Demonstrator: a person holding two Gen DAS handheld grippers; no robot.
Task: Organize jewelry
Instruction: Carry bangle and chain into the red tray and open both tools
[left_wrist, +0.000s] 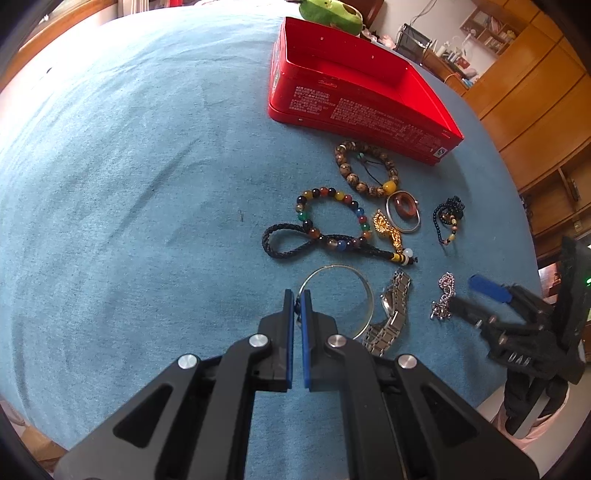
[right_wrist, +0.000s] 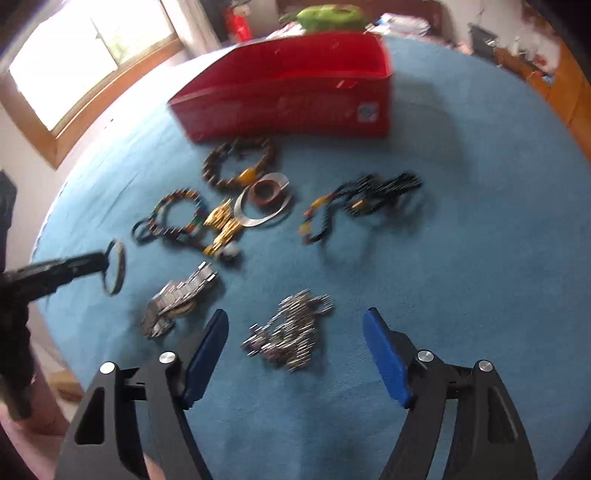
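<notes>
Currently nine jewelry pieces are counted on the blue cloth-covered round surface (left_wrist: 147, 166), all lying outside one open red rectangular tin box (left_wrist: 354, 70).

Beaded items, three: one brown patterned wooden-bead bracelet with a yellow bead (left_wrist: 364, 170), nearest the box; one multicoloured glossy-bead bracelet (left_wrist: 334, 218); one small dark-bead strand (left_wrist: 447, 218), set apart to the side.

One black braided cord loop (left_wrist: 291, 240) is seen touching the multicoloured bracelet. One crumpled gold-coloured chain (left_wrist: 388, 229) lies just beside one flat silver oval bangle (left_wrist: 404, 218) with a reddish-brown ring resting inside it.

Metal items nearest the grippers, three: one thin silver round bangle (left_wrist: 340, 295), one steel link-band wristwatch (left_wrist: 391, 314), one heaped silver chain (right_wrist: 291, 332).

Left gripper (left_wrist: 297, 295): jaws closed on the near rim of the thin bangle; in the right wrist view the bangle appears tilted up off the cloth.

Right gripper (right_wrist: 295, 317): jaws spread wide, nothing held, the heaped silver chain between the blue pads (right_wrist: 207, 354). Right wrist view is motion-blurred.
</notes>
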